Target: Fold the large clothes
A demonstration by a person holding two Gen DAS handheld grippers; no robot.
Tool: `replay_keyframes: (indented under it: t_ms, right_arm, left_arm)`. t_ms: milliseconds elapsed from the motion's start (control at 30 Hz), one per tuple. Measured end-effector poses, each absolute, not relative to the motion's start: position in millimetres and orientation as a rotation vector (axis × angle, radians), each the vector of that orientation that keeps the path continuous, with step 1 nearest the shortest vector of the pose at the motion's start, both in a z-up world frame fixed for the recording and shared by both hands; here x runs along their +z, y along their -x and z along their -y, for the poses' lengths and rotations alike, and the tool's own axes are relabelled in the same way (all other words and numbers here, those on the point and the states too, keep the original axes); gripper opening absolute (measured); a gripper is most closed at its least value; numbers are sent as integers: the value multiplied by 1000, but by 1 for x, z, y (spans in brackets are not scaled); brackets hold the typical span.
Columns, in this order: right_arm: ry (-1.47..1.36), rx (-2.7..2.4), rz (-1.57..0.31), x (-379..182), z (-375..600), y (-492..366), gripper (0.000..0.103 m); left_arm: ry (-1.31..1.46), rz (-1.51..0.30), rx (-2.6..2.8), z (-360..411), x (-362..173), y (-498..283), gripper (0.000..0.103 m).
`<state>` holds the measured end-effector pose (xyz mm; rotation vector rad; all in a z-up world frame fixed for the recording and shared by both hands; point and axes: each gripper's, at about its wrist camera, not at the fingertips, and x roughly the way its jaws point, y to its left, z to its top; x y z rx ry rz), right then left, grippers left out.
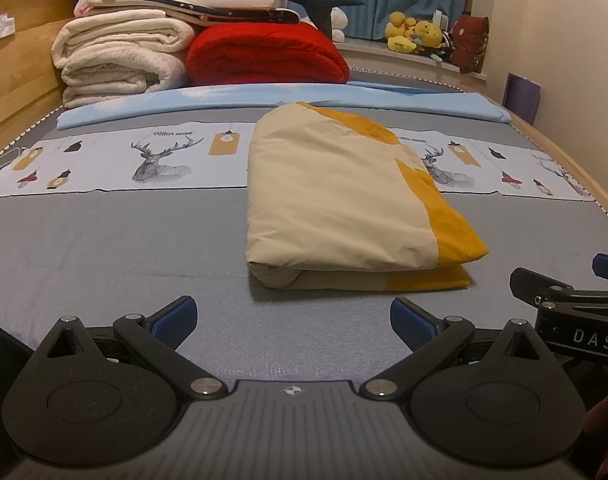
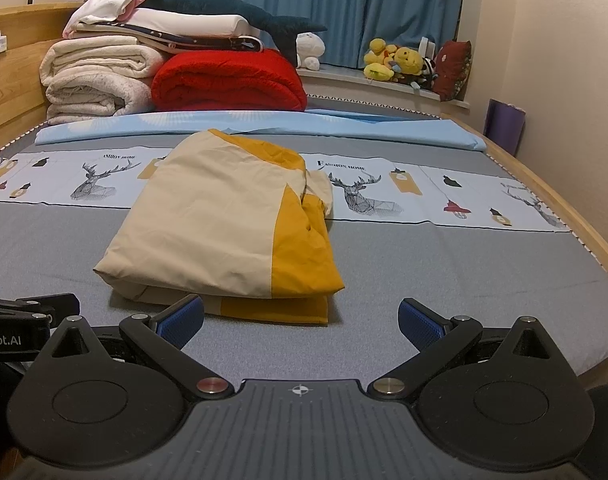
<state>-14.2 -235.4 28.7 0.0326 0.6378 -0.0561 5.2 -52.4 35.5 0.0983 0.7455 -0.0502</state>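
Note:
A cream and mustard-yellow garment [image 1: 344, 196] lies folded into a thick rectangle on the grey bed sheet [image 1: 124, 240]. It also shows in the right wrist view [image 2: 224, 232]. My left gripper [image 1: 292, 318] is open and empty, just short of the garment's near edge. My right gripper [image 2: 300, 320] is open and empty, close to the garment's near right corner. The right gripper's fingers [image 1: 552, 288] show at the right edge of the left wrist view. The left gripper's body [image 2: 28, 308] shows at the left edge of the right wrist view.
Folded white blankets [image 1: 116, 60] and a red blanket [image 1: 264, 54] are stacked at the bed's far end. A light blue sheet [image 1: 264, 100] lies across behind the garment. A wooden bed frame [image 2: 564, 208] runs along the right. Plush toys [image 2: 396, 62] sit on the windowsill.

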Motion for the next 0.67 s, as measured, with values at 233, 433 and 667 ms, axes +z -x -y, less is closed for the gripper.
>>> replay_keyframes:
  t_ms: [233, 433, 667]
  right_arm:
    - [-31, -52, -639, 26, 237, 15, 102]
    - [-30, -50, -641, 25, 238, 16, 102]
    - [-30, -50, -641, 25, 238, 16, 102]
  left_arm:
    - [-105, -740, -61, 53, 35, -5, 103]
    - [-111, -732, -70, 53, 35, -5, 103]
    - [-115, -730, -72, 54, 35, -4, 103]
